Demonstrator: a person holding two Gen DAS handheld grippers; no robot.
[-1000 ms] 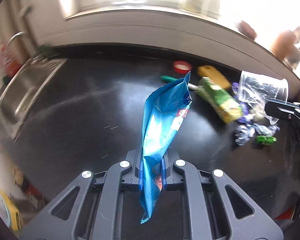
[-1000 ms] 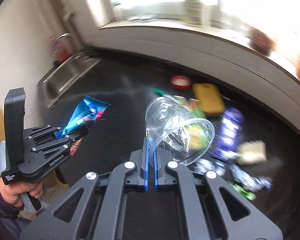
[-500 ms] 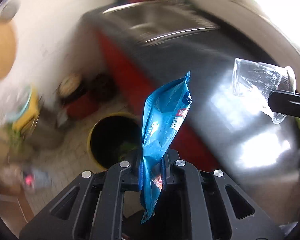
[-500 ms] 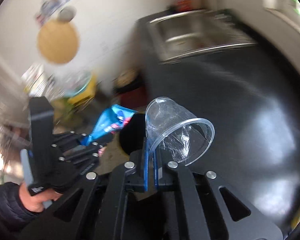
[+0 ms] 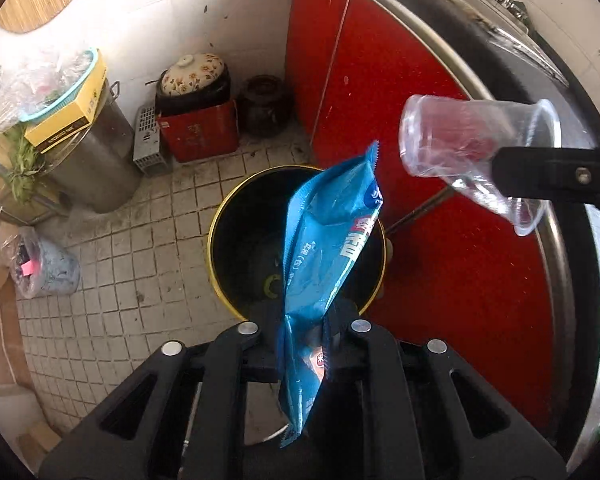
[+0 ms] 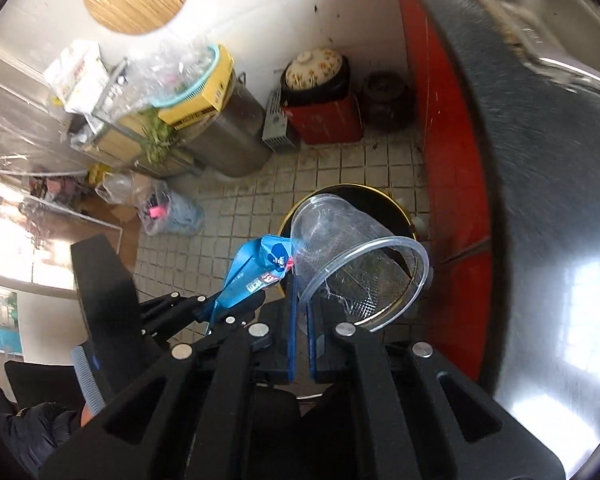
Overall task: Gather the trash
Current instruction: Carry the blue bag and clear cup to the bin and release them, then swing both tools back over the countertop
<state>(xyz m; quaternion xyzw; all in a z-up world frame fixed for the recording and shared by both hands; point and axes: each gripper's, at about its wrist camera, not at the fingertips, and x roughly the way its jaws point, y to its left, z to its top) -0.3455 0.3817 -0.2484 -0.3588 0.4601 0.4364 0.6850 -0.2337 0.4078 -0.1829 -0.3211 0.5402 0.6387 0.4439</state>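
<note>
Taking the yellow-rimmed bin on the tiled floor as the landmark, the left gripper hangs above its near edge with its jaws pinched on the lower part of the blue snack wrapper, whose upper end leans out over the dark mouth of the bin. To drop it well, the jaws should, in my judgement, spread only once the whole wrapper sits over the opening, since a light foil bag can flutter sideways and land on the tiles; nudging a little further toward the bin's centre looks safer. To the right of the bin's mouth, in front of the red cabinet door, the right gripper is pressed shut on the rim wall of the clear plastic cup, which lies tipped on its side. From the right wrist view the cup appears over the bin's far rim, and the wrapper's tip seems to touch or nearly touch the cup's base, though I cannot tell which. The two pieces should be let go one after the other, or drawn slightly apart first, so neither knocks the other off course. Compared with a second ago, both grippers have left the dark countertop with its scattered litter and swung round to the floor corner; half a second ago the bin was blurred and off to the left of the wrapper, and now it sits sharp beneath it.
</note>
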